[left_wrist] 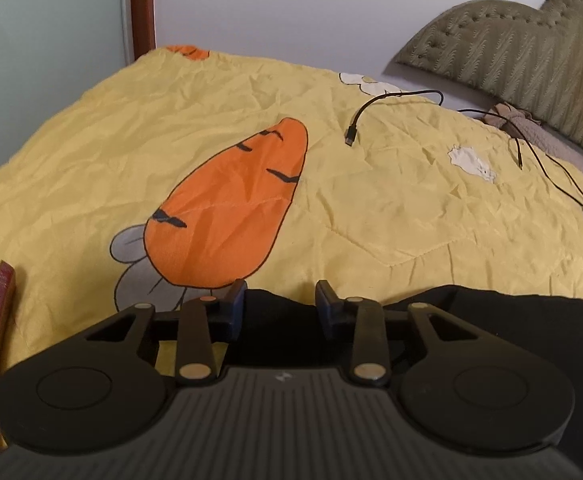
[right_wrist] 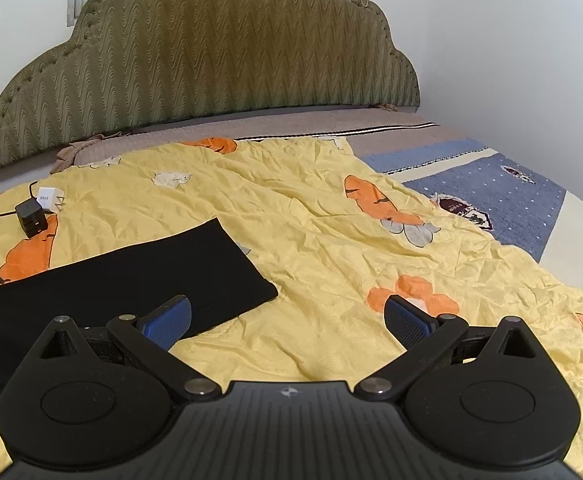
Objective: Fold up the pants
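Black fabric pants (right_wrist: 123,280) lie flat on a yellow carrot-print quilt (right_wrist: 331,240), at nine o'clock from the wide-open right gripper (right_wrist: 287,320). The left gripper (left_wrist: 280,308), narrowed, straddles a bunched edge; whether its pads bite is hidden. A shallow pinch could slip free.

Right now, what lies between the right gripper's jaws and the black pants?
Nothing but bare yellow quilt. In the right wrist view the right gripper stands open beside the pants; its left finger overlaps their near edge.

Black pants (right_wrist: 123,280) lie flat, folded into a strip on the yellow quilt (right_wrist: 331,248).
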Motion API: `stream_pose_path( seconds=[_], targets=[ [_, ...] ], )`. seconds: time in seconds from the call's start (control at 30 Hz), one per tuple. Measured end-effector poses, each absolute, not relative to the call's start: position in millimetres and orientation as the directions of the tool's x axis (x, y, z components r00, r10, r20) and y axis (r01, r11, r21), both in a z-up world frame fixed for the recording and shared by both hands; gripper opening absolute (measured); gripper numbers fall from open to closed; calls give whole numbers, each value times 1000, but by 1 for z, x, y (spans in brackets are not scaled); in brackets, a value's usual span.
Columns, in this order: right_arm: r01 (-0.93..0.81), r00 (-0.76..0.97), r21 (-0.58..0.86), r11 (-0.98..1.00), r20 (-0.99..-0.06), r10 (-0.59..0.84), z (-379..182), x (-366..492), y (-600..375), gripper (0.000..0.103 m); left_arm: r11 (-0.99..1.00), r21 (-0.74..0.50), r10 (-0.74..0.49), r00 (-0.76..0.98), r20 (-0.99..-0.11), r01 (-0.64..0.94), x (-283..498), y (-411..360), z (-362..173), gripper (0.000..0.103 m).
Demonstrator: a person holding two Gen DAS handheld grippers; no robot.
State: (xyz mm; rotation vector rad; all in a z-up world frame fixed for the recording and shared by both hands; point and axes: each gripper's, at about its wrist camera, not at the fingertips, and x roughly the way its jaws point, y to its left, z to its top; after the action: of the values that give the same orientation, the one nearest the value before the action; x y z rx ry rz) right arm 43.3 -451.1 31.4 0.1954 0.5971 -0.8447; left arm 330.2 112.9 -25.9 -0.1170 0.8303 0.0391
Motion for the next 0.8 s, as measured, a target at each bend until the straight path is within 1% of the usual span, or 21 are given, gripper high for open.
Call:
stream_pose_path(
  seconds=[0.17, 0.4, 0.47, 0.57, 0.67, 0.73, 0.8],
  targets=[
    [754, 516, -42, 655, -580, -631, 30, 39, -463, 103, 993, -88, -6, 695, -719, -83, 326, 112, -23, 32],
    [750, 567, 39, 660, -551, -612, 37, 38, -498, 103, 990, -108, -12, 698, -716, -94, 323, 113, -19, 31],
    [727, 582, 25, 687, -552, -596, 36, 51, -505, 103, 989, -107, -7, 694, -720, -101, 325, 112, -19, 31],
    [675, 592, -43, 737, -564, -575, 31, 80, -509, 103, 991, -90, 4, 693, -721, -100, 324, 109, -18, 31],
    [645, 603, -56, 762, -575, -553, 23, 109, -516, 103, 992, -78, 12, 692, -722, -98, 324, 107, -18, 31],
    [643, 604, -36, 765, -591, -535, 18, 125, -524, 98, 991, -84, 12, 689, -725, -106, 325, 108, -17, 31],
    [633, 618, 13, 774, -611, -495, 13, 142, -535, 81, 990, -89, 13, 685, -729, -113, 326, 108, -16, 31]
  ],
)
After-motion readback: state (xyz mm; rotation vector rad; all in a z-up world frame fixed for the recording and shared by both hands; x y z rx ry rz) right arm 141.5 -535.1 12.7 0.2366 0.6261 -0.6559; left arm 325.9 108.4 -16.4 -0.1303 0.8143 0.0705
